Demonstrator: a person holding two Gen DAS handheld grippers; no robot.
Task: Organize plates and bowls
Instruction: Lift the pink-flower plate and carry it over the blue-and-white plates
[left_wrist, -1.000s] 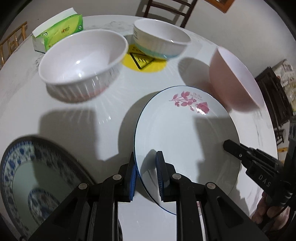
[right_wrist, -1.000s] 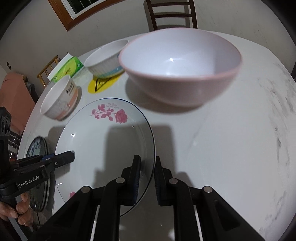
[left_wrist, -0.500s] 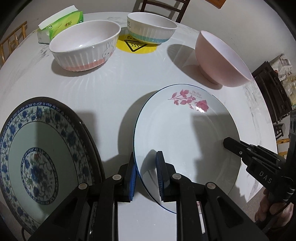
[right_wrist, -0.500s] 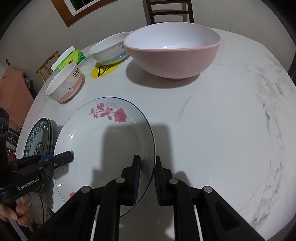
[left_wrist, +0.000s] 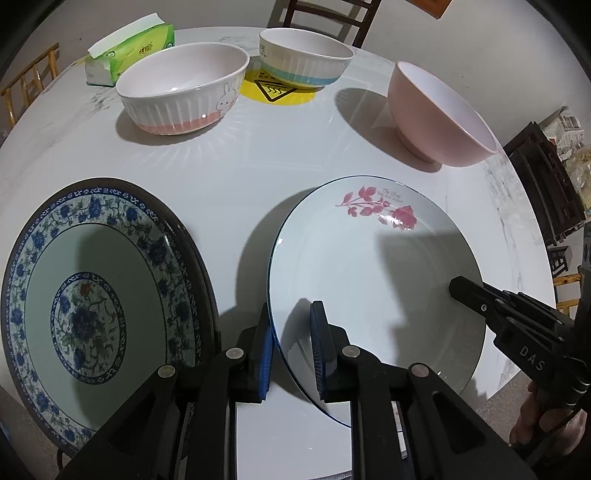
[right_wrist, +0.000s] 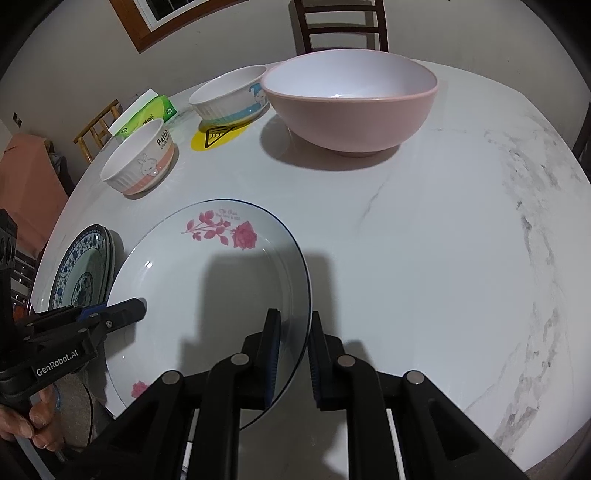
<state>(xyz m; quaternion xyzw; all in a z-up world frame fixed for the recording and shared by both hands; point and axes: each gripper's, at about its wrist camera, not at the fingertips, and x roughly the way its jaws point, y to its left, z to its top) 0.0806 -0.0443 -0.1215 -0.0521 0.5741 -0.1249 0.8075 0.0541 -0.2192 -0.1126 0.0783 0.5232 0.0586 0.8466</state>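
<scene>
**Operator:** White porcelain, rose print: the rose plate (left_wrist: 373, 280) is the item in hand. It sits in the lower centre of both wrist views. My left gripper (left_wrist: 291, 347) is clamped on its near-left rim, one blue pad above the rim and one below. My right gripper (right_wrist: 293, 354) grasps the opposite rim the same way. I judge the plate to be lifted clear of the marble table (right_wrist: 424, 236), since it casts a shadow beneath its left edge.

**Supervisor:** Current step?

**Operator:** Transfer of the plate to the stack, in my judgement. The blue-patterned plates (left_wrist: 92, 306) lie at lower left of the left view, just beside the carried plate.

**Supervisor:** Requirement for the next move?

**Operator:** Translate both grippers leftward together, keep the plate level, centre it over the stack, lower, then release both sides. Unequal motion would twist the rim out of the pads.

**Supervisor:** Arm pose?

**Operator:** Both grippers point forward and slightly downward, nearly parallel. Each appears in the other's view at the frame edge. The rabbit bowl (left_wrist: 184, 92), striped bowl (left_wrist: 304, 59) and pink bowl (right_wrist: 351, 99) remain unstacked in the upper frame.
</scene>
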